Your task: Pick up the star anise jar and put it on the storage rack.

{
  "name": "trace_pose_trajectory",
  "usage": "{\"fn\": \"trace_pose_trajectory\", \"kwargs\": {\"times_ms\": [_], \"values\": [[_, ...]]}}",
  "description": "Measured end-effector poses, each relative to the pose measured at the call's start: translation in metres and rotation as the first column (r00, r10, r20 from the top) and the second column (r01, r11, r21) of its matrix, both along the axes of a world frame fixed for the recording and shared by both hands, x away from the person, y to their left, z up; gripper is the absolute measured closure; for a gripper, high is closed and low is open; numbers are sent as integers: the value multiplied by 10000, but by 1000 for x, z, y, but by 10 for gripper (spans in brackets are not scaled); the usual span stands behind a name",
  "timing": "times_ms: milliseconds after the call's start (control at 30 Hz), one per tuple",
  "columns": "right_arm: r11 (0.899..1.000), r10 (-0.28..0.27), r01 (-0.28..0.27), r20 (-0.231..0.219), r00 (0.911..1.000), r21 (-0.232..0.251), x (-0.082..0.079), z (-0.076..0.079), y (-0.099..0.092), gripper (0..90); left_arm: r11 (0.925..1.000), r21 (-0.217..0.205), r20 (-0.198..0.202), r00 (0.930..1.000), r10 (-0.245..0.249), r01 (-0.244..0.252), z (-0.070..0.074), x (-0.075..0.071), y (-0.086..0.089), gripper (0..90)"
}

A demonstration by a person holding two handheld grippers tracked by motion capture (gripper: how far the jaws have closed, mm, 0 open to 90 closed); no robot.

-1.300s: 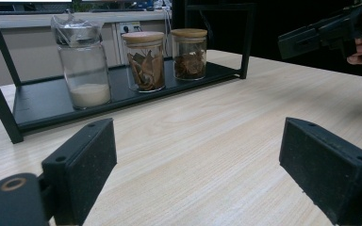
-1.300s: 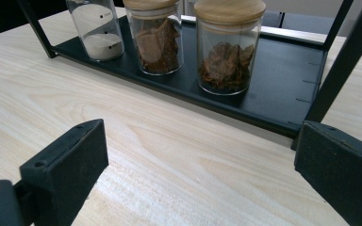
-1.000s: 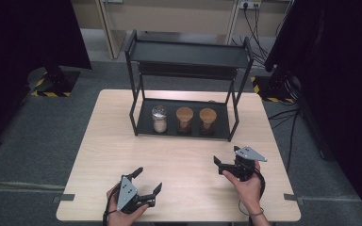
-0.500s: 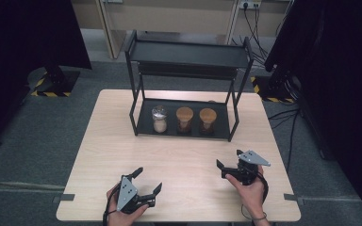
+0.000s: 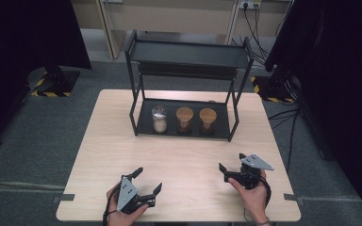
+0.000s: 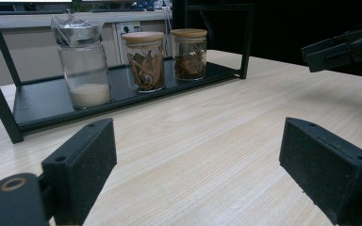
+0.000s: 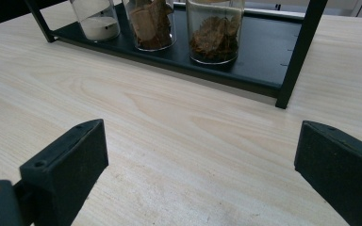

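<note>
Spread wide on both grippers, fingers (image 6: 82, 165) of the left gripper (image 5: 143, 181) and fingers (image 7: 70, 160) of the right gripper (image 5: 232, 162), with bare table (image 5: 188, 155) between each pair and nothing pinched. Held low over the near part of the table, left gripper near the front edge, right gripper a little farther in and to the right, grey plate on top. Compared with a second ago: right gripper drawn back slightly toward the person and a touch to the right; left gripper in much the same spot.

Well ahead of both grippers, on the bottom shelf of the black rack (image 5: 188, 52), three glass jars in a row, standing upright and close beside one another. Leftmost jar (image 5: 159, 118): clear covering crumpled over the top, a shallow layer of white powder or grains at the bottom. Middle jar (image 5: 184, 119): wooden lid, brown dried pieces inside, curled and flaky. Right jar (image 5: 207, 120): wooden lid, darker brown dried bits filling the lower half. Upper shelf of the rack bare in the high view.
</note>
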State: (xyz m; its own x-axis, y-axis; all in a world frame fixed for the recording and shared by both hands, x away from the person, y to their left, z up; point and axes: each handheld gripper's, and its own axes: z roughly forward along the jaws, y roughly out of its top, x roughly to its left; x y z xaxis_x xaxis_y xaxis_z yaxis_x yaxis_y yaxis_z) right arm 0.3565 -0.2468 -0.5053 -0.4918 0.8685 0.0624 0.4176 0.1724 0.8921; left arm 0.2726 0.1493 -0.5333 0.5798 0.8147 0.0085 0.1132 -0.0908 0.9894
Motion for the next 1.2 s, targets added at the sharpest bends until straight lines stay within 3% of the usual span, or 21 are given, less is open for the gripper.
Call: {"fn": "trace_pose_trajectory", "kwargs": {"times_ms": [1200], "values": [[9997,-207,207,4,9998,122,-21,-10,-19,38,10000,-46,-23,10000,27,-27,0,0,0,112]]}}
